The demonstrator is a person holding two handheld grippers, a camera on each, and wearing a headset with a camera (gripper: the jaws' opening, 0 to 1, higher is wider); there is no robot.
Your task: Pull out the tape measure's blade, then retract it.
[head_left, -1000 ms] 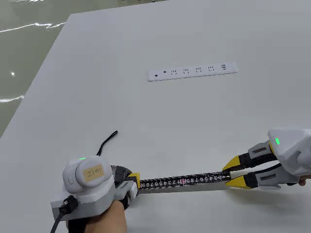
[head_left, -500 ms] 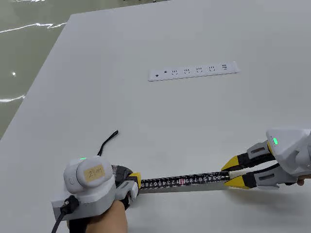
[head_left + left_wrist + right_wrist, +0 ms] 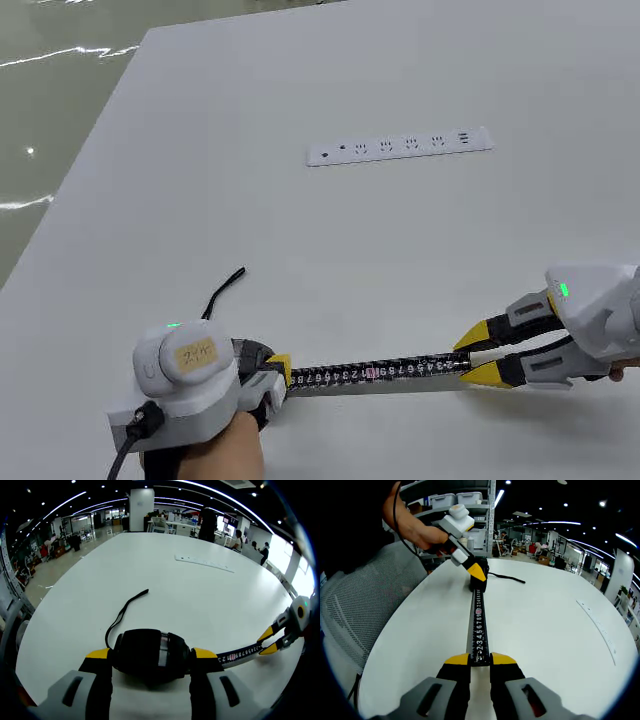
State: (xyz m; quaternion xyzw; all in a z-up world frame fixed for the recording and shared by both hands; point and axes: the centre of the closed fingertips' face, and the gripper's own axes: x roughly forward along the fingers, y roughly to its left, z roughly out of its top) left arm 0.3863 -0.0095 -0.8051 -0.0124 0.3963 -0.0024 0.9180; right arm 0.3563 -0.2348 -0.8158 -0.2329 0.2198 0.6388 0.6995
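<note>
A black tape measure case (image 3: 150, 652) sits on the white table (image 3: 350, 240), and my left gripper (image 3: 151, 656) is shut on it with a yellow tip on each side. In the head view that gripper (image 3: 265, 378) is at the bottom left. The black blade (image 3: 375, 372) with white numbers runs right from the case to my right gripper (image 3: 470, 362), which is shut on the blade's end. In the right gripper view the blade (image 3: 478, 630) stretches from my right gripper (image 3: 480, 659) to the case (image 3: 480, 579). A black wrist strap (image 3: 222, 292) trails from the case.
A white power strip (image 3: 400, 146) lies flat on the table further away. The table's left edge (image 3: 70, 170) drops off to a greenish floor. A grey mesh chair back (image 3: 365, 605) stands beside the table in the right gripper view.
The blade's visible length has shortened slightly as my right gripper moved a little to the left, towards the case. The left gripper and the case stay in place.
</note>
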